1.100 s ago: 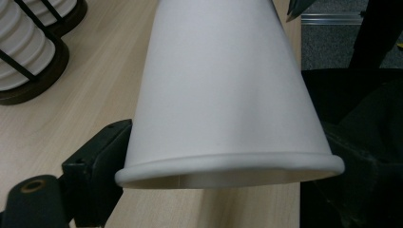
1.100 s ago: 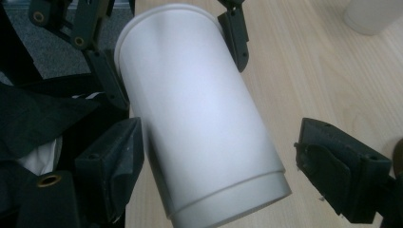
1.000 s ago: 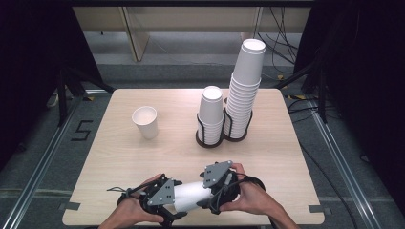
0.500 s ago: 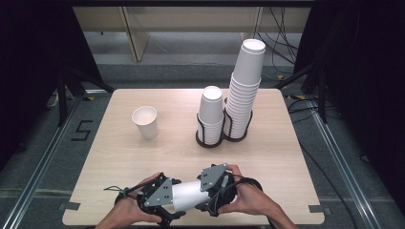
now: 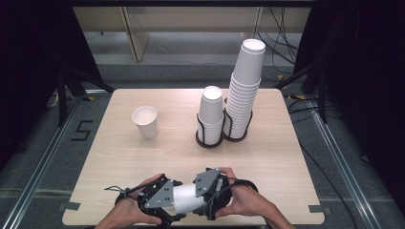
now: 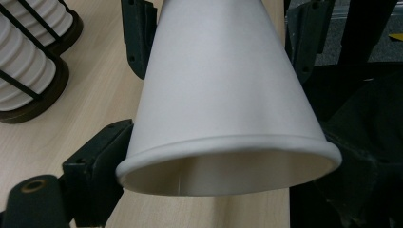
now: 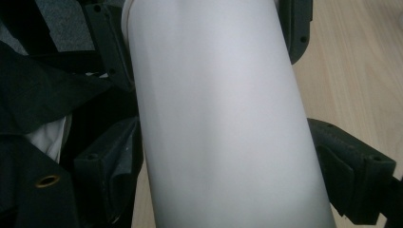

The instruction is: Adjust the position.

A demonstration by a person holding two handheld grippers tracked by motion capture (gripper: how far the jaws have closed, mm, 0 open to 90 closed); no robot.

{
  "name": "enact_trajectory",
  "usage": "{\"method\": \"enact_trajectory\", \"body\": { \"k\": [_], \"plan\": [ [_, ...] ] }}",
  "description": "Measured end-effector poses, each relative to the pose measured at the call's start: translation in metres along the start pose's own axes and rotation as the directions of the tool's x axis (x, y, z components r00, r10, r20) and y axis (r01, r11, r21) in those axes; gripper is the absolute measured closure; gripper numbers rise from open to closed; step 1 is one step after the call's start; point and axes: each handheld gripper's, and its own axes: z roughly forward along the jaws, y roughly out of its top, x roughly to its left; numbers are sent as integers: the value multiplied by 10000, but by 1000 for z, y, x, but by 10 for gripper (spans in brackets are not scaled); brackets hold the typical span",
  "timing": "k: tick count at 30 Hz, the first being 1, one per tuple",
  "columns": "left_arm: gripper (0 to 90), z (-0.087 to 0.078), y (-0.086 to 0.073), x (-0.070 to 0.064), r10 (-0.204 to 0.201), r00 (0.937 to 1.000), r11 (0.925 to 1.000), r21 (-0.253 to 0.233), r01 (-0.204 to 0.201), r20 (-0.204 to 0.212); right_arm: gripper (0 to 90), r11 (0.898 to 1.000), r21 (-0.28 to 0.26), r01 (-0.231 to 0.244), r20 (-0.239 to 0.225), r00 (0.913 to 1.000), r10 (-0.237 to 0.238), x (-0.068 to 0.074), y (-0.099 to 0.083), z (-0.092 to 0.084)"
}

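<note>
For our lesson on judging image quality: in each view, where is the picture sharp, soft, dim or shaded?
High view: table evenly lit, surroundings dark, slightly soft. Left gripper view: held cup fairly sharp at its rim, shaded inside. Right gripper view: the cup's wall is soft and featureless, with dim black jaws beside it.

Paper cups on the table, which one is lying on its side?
The white cup held between the left gripper and right gripper at the near edge. The lone cup stands mouth up; the stacked ones stand in holders.
</note>
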Motion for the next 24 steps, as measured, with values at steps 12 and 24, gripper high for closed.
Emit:
{"method": "enact_trajectory", "body": {
  "k": [12,24],
  "plan": [
    [116,1,-1,-1,83,9995,10000,17,-83,301,186,9980,-314,544,-235,9982,-551,-4,-6,10],
    [75,1,-7,3,-437,9990,9952,-872,437,30,204,9975,-303,645,-193,9977,-651,-4,-9,6]
  ]
}}
